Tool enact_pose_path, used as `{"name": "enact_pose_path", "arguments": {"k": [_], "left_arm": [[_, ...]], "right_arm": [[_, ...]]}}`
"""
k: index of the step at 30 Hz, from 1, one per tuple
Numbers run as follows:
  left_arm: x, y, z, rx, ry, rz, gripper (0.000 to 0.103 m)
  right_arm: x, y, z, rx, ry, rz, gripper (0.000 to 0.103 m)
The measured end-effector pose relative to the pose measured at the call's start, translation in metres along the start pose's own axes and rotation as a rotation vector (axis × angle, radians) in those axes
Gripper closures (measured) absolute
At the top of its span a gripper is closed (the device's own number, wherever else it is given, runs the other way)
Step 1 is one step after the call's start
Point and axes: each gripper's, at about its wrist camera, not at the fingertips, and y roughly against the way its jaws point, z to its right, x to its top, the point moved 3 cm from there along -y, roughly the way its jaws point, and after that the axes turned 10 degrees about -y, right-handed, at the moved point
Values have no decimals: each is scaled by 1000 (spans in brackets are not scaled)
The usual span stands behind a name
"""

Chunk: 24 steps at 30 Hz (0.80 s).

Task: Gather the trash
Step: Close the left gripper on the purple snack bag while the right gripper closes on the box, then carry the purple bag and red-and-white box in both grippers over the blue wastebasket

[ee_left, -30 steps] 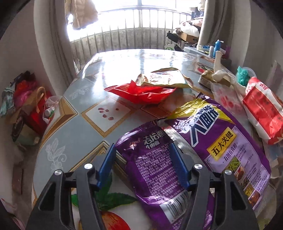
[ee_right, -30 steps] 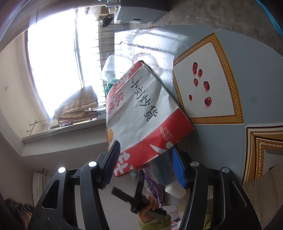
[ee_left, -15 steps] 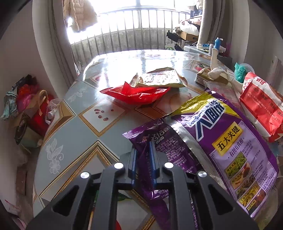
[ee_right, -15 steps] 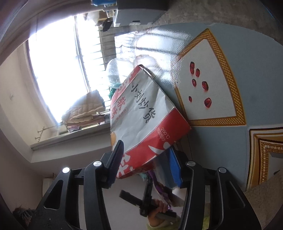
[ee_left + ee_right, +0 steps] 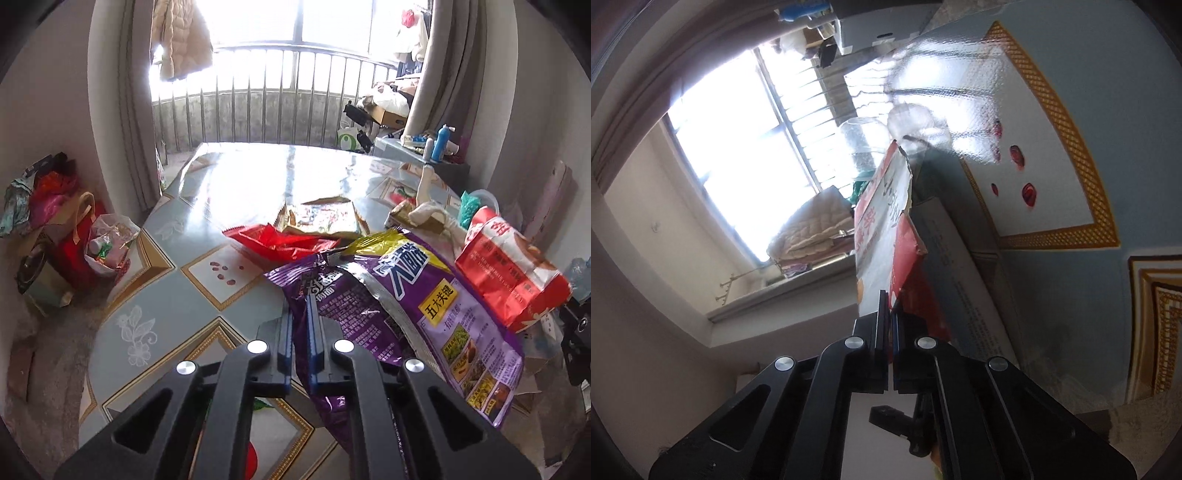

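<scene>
Two wrappers are in hand; the rest of the trash is not yet collected, so the task reads as early in progress.

Table [image 5: 236, 184]: fills the middle of the left wrist view and the right side of the right wrist view. No bin or bag for the trash can be identified on it.

Purple bag [image 5: 436, 306]: the largest piece, lower right of the left wrist view, lying partly over the purple wrapper. Not gripped.

Red-white bag [image 5: 882, 236]: centre of the right wrist view, seen almost edge-on. The right gripper [image 5: 889, 306] has just been closing, and its pads are now clamped on the bag's lower edge.

Purple wrapper [image 5: 343, 306]: lower centre of the left wrist view. The left gripper [image 5: 300, 314] has just been closing; its pads now pinch a fold of the wrapper, with only a narrow gap between them.

Red wrapper [image 5: 280, 242]: centre of the left wrist view, lying on the table, untouched.

Gold packet [image 5: 321, 218]: just above the red wrapper in the frame, also untouched.

Judgement: two grips are complete; carrying off both items and picking up the purple bag, red wrapper and gold packet remain.
</scene>
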Motion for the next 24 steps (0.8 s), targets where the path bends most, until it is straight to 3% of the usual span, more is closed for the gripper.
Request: {"name": "enact_pose_path", "arguments": {"k": [4, 12, 15, 20, 24], "left_arm": [[21, 31, 0, 0, -2, 80, 98], [90, 108, 19, 32, -110, 324, 98], [110, 132, 35, 17, -143, 399, 98], [140, 153, 84, -80, -225, 494, 98], [163, 152, 143, -202, -307, 535, 98]], "right_arm": [[-12, -14, -20, 84, 44, -92, 103], [-57, -62, -77, 189, 208, -307, 103], [-67, -63, -96, 227, 256, -338, 103], [-62, -21, -127, 303, 338, -264, 103], [-47, 43, -147, 340, 420, -100, 103]]}}
